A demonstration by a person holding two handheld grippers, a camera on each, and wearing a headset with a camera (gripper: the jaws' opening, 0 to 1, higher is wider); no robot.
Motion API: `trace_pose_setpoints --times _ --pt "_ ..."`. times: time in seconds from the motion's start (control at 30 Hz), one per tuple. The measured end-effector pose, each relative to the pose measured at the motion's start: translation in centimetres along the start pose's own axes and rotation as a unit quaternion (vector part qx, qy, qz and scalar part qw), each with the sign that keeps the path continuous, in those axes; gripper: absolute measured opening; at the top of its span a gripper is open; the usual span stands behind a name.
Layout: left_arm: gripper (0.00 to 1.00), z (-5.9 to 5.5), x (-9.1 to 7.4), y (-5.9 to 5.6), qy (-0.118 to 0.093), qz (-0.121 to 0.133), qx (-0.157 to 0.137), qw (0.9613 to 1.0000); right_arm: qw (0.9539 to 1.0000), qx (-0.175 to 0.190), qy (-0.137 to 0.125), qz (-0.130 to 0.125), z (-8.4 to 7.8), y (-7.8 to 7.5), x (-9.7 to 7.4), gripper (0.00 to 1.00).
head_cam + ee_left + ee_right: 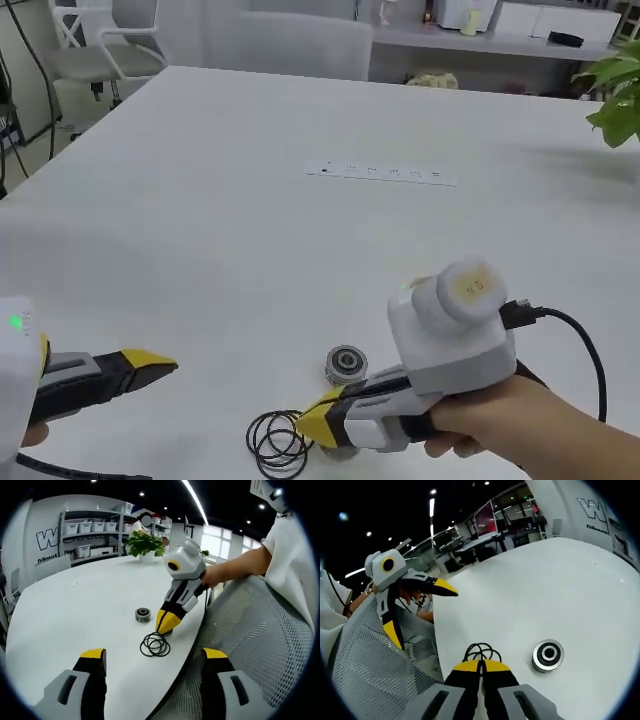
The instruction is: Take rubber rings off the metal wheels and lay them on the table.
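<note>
One metal wheel lies flat on the white table, with no ring that I can make out on it. Near the table's front edge is a loose pile of black rubber rings. My right gripper is shut, its yellow tips at the edge of that pile; whether a ring is pinched I cannot tell. A grey part shows under it, mostly hidden. My left gripper stands wide open to the left, holding nothing.
A white power strip lies mid-table. A potted plant stands at the far right corner. A grey mesh chair back is by the table's near edge. White chairs stand beyond the far side.
</note>
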State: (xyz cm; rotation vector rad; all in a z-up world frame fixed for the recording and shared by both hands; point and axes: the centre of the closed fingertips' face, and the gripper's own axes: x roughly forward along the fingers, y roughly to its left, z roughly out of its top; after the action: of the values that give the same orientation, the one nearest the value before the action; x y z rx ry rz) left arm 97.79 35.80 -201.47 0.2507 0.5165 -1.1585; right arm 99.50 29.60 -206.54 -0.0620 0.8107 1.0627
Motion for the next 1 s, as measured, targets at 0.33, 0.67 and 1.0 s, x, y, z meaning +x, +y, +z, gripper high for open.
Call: trace_pose_setpoints --times 0.33,0.67,1.0 --pt "0.74 0.0 0.0 -0.1 -0.002 -0.001 -0.004 1.0000 0.9993 -0.037 0.004 -0.007 -0.1 0.0 0.2 0.05" --pt "0.74 0.0 0.0 -0.1 -0.002 -0.002 -0.004 1.0000 0.9994 -0.033 -0.001 -0.014 0.2 -0.5 -0.2 0.06" --pt "0.74 0.0 0.0 -0.1 -0.002 -0.001 -0.003 1.0000 0.9988 -0.030 -0.024 -0.032 1.6 -1.4 -1.4 0.08"
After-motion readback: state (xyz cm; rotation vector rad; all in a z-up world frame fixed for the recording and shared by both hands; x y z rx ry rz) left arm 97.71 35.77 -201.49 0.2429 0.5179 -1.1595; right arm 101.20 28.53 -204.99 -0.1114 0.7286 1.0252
